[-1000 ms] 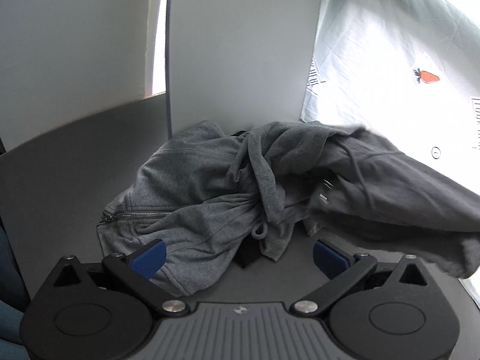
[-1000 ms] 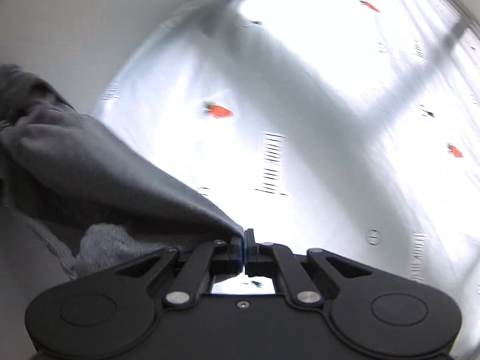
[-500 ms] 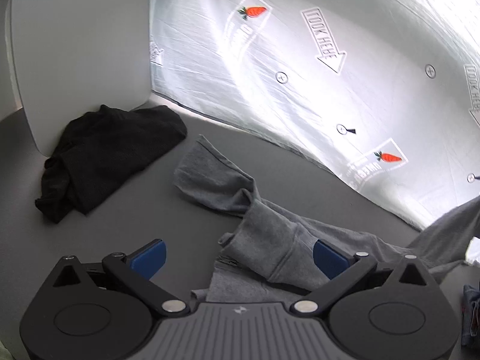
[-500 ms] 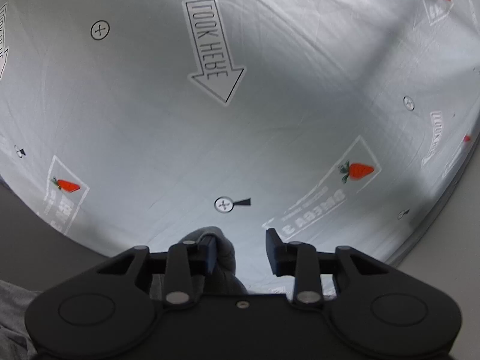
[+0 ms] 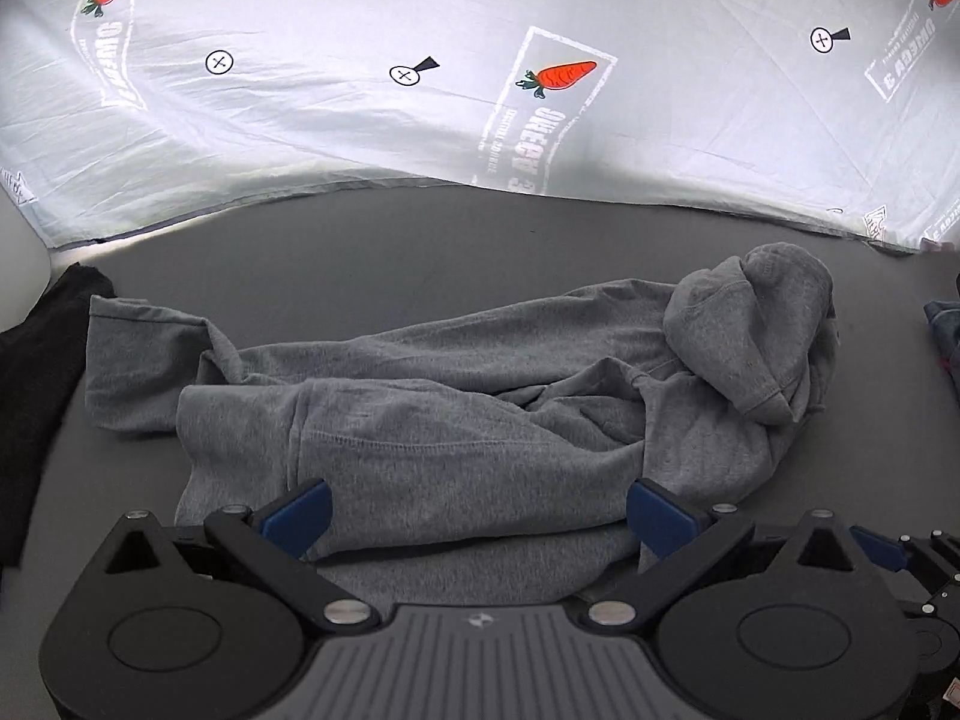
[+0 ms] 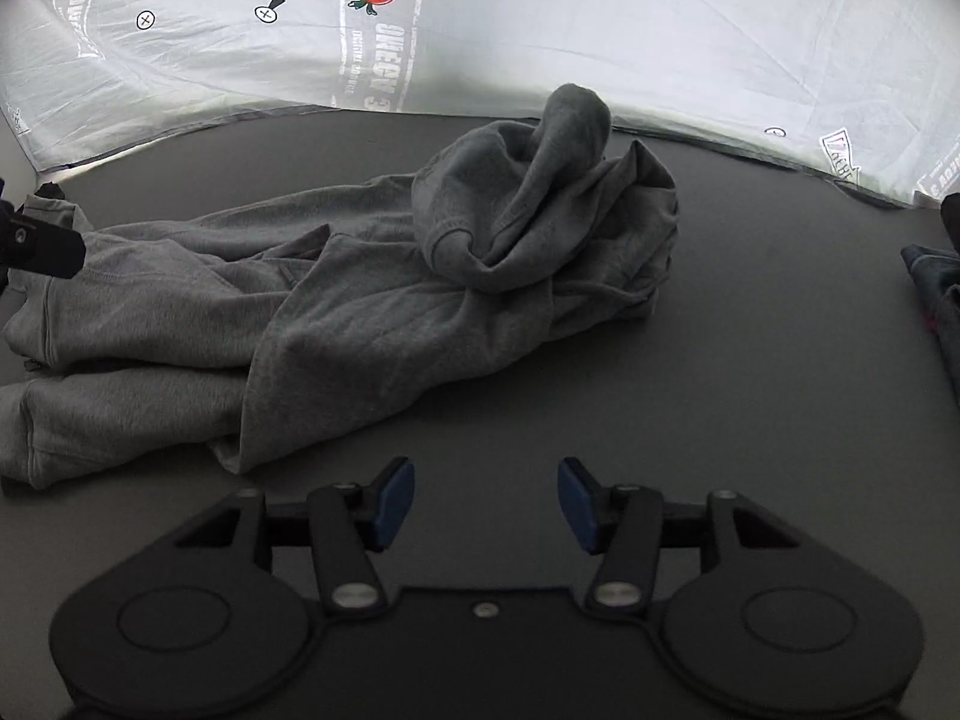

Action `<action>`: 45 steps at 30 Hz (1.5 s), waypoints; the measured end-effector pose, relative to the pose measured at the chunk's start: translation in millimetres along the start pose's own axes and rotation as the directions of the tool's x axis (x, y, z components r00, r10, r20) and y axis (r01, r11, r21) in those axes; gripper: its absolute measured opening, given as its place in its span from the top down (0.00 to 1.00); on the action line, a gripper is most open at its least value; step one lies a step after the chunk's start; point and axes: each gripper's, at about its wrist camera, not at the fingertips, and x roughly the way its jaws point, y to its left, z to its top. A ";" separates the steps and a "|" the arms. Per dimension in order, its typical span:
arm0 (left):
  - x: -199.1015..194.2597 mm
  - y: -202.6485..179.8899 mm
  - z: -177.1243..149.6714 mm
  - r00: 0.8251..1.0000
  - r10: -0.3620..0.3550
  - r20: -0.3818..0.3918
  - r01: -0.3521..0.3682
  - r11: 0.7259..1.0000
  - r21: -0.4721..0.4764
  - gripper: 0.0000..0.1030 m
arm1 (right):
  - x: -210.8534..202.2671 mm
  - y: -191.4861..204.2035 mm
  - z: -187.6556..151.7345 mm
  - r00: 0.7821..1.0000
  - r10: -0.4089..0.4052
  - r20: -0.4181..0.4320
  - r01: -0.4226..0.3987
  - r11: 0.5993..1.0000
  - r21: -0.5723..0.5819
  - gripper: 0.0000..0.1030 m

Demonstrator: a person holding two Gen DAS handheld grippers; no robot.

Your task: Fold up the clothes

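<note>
Left gripper (image 5: 477, 513) low over the hoodie (image 5: 456, 414), fingers (image 5: 298, 510) spread wide, cloth between them but not pinched. Right gripper (image 6: 486, 495) level above bare table (image 6: 750, 324), fingers (image 6: 396, 492) open, empty, just short of the hoodie's hem. Hoodie lies crumpled mid-frame, hood (image 6: 540, 198) bunched upper right. Black garment (image 5: 30, 396) at left edge

The hoodie (image 5: 456, 420) lies crumpled across the middle of the bench (image 5: 420, 252), its hood (image 6: 540, 204) bunched at the right end. A printed sheet (image 5: 540, 138) hangs behind the bench. Another garment (image 5: 36, 384) lies at the hoodie's left, and more clothing (image 6: 936, 294) at the bench's right edge.
</note>
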 end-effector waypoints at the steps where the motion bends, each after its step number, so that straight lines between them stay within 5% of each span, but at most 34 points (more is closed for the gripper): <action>1: 2.4 -1.9 3.1 1.000 0.002 0.006 -0.003 1.000 0.029 0.00 | 2.5 4.0 6.5 0.999 0.021 0.032 -0.021 1.000 -0.005 0.35; 5: 9.4 2.9 8.4 1.000 0.006 -0.021 -0.005 0.999 0.045 0.00 | 31.2 22.0 30.2 0.974 0.228 0.000 -0.228 0.974 0.015 0.28; 7: 8.5 11.5 4.4 1.000 0.013 -0.028 -0.012 0.999 0.038 0.00 | 46.8 36.7 35.4 0.967 0.252 -0.042 -0.251 0.968 0.027 0.27; 9: 4.7 19.5 3.2 0.999 0.045 -0.027 -0.044 0.999 0.020 0.00 | 65.2 57.3 35.4 0.987 0.127 -0.102 -0.129 0.992 -0.013 0.38; 10: 2.7 23.5 2.8 0.998 0.061 -0.026 -0.061 0.998 0.010 0.00 | 65.3 60.2 36.6 0.994 0.051 -0.100 -0.055 0.998 -0.035 0.79; 11: -0.7 29.1 1.7 0.997 0.073 -0.021 -0.073 0.997 -0.003 0.00 | 52.9 52.8 40.4 0.998 -0.010 -0.056 0.007 0.999 -0.041 0.93; 14: -15.4 49.2 -3.5 0.994 0.110 0.007 -0.109 0.992 -0.056 0.00 | 15.9 30.5 51.7 0.978 -0.191 0.078 0.194 0.980 -0.042 0.96; 18: -33.2 70.8 -10.8 0.991 0.129 0.037 -0.123 0.984 -0.131 0.00 | -33.5 0.7 66.9 0.875 -0.415 0.251 0.430 0.903 -0.005 0.96; 23: -46.4 77.2 -20.4 0.994 0.089 0.065 -0.078 0.984 -0.161 0.00 | -90.3 -45.6 84.8 0.643 -0.638 0.423 0.664 0.740 0.107 0.95; 25: -48.9 74.2 -25.5 0.996 0.062 0.069 -0.049 0.984 -0.170 0.00 | -94.0 -69.4 90.1 0.605 -0.698 0.384 0.709 0.691 0.139 0.86; 27: -51.6 67.5 -29.5 0.997 0.037 0.071 -0.025 0.987 -0.159 0.00 | -85.5 -90.6 84.1 0.666 -0.701 0.256 0.683 0.711 0.169 0.76; 30: -59.8 59.3 -33.7 0.995 0.030 0.092 -0.020 0.994 -0.110 0.00 | -76.4 -103.1 52.0 0.804 -0.580 0.134 0.529 0.799 0.284 0.72; 31: -61.0 57.4 -34.7 0.995 0.029 0.094 -0.019 0.995 -0.101 0.00 | -70.7 -103.3 38.3 0.846 -0.521 0.108 0.467 0.824 0.320 0.63; 33: -62.7 53.9 -36.4 0.995 0.025 0.094 -0.017 0.996 -0.086 0.00 | -61.0 -103.2 20.0 0.896 -0.438 0.077 0.376 0.838 0.395 0.56; 37: -62.7 51.6 -35.7 0.996 0.016 0.089 -0.010 0.998 -0.061 0.00 | -42.9 -102.7 -9.4 0.956 -0.289 0.045 0.220 0.812 0.541 0.54; 40: -60.6 48.6 -33.5 0.996 0.014 0.088 -0.011 0.999 -0.038 0.00 | -29.9 -104.6 -23.6 0.985 -0.160 0.061 0.085 0.763 0.641 0.43; 42: -60.2 46.0 -31.7 0.995 0.022 0.092 -0.020 1.000 -0.020 0.00 | -27.0 -106.5 -29.3 0.989 -0.100 0.105 0.000 0.723 0.691 0.40; 45: -63.5 43.1 -31.7 0.993 0.039 0.109 -0.040 0.999 0.004 0.00 | -23.0 -120.7 -32.1 0.973 -0.200 0.115 0.047 0.659 0.751 0.33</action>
